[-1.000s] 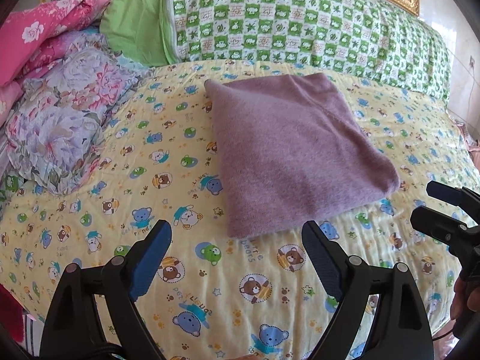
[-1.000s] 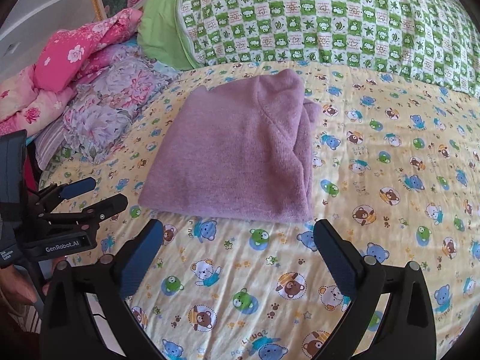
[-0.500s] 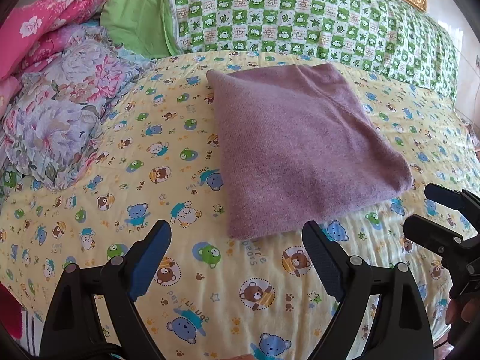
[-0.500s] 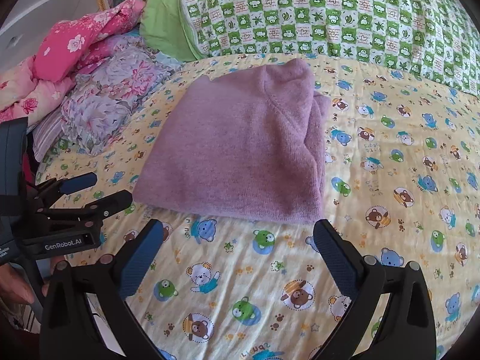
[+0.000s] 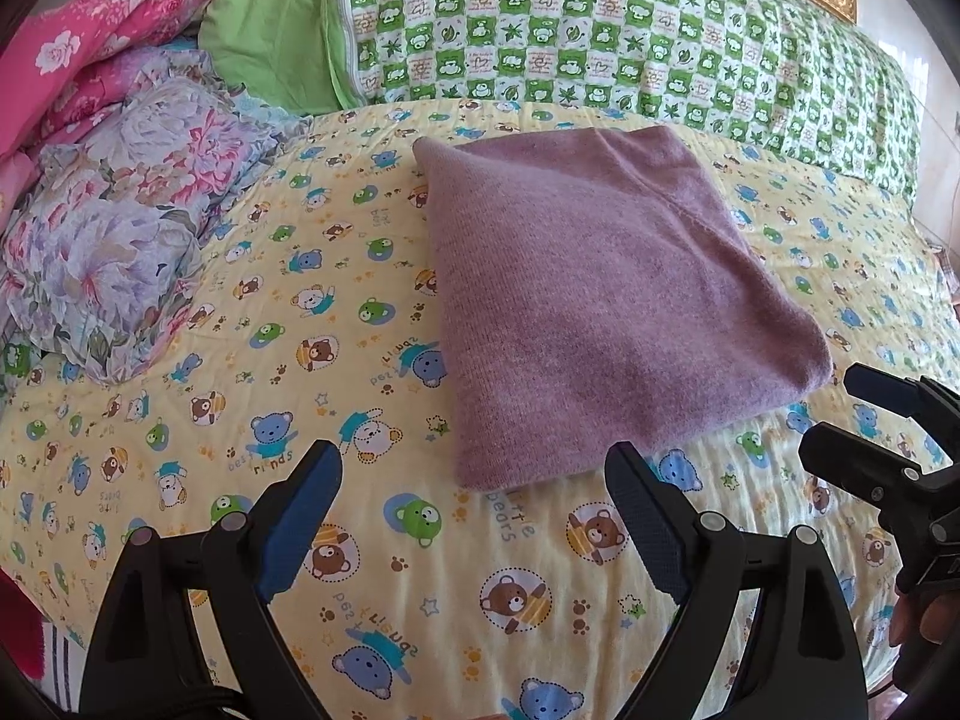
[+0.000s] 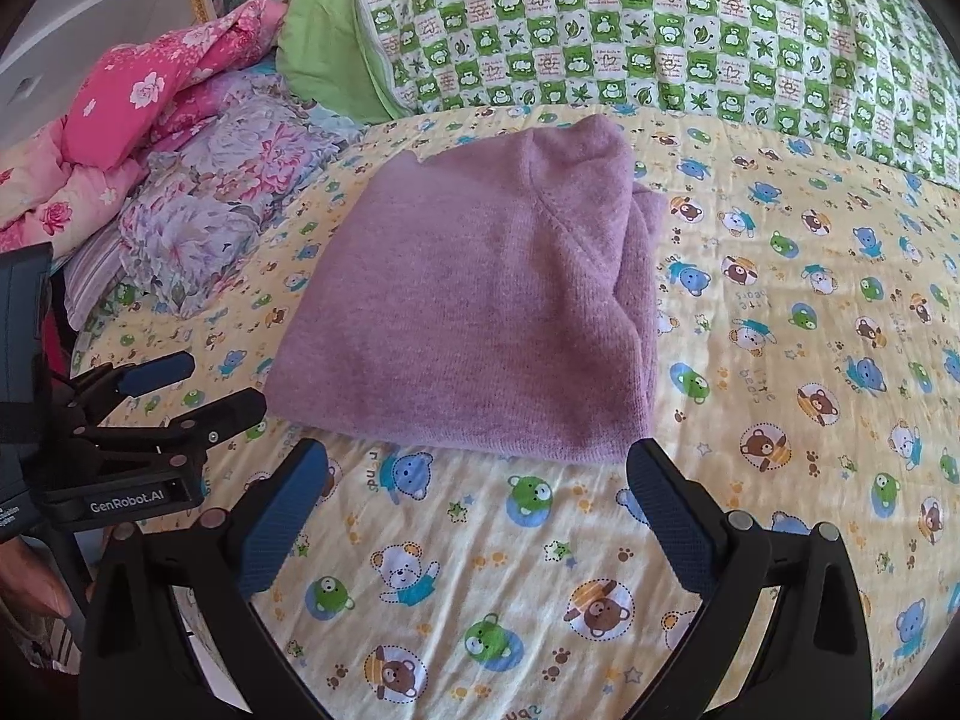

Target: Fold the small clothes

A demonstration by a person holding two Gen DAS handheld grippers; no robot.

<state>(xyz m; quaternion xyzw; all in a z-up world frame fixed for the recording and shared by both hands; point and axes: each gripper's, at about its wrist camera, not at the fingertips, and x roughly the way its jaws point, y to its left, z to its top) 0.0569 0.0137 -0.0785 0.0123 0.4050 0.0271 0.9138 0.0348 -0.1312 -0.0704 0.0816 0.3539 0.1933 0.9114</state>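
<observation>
Although the purple knit garment [image 5: 606,312] already lies as a compact, roughly rectangular bundle on the yellow bear-print sheet [image 5: 252,360], neither tool has hold of it at this moment. The left gripper [image 5: 474,516] hangs just short of the bundle's near left corner with its blue-padded jaws spread wide and nothing between them, and the right gripper [image 6: 477,516] sits likewise spread and empty before the near right edge; each tool also shows at the margin of the other's view. From the right wrist view, the garment's right side shows stacked layers and a diagonal seam, which suggests at least one fold has been made. The far right edge looks a little bulgy and uneven, so a tidying press or one more halving may remain; that is a judgement, not something shown. Beyond the garment lie a green checked pillow [image 5: 600,30] and, to the left, a heap of floral bedding [image 5: 120,210], well apart from the work.
</observation>
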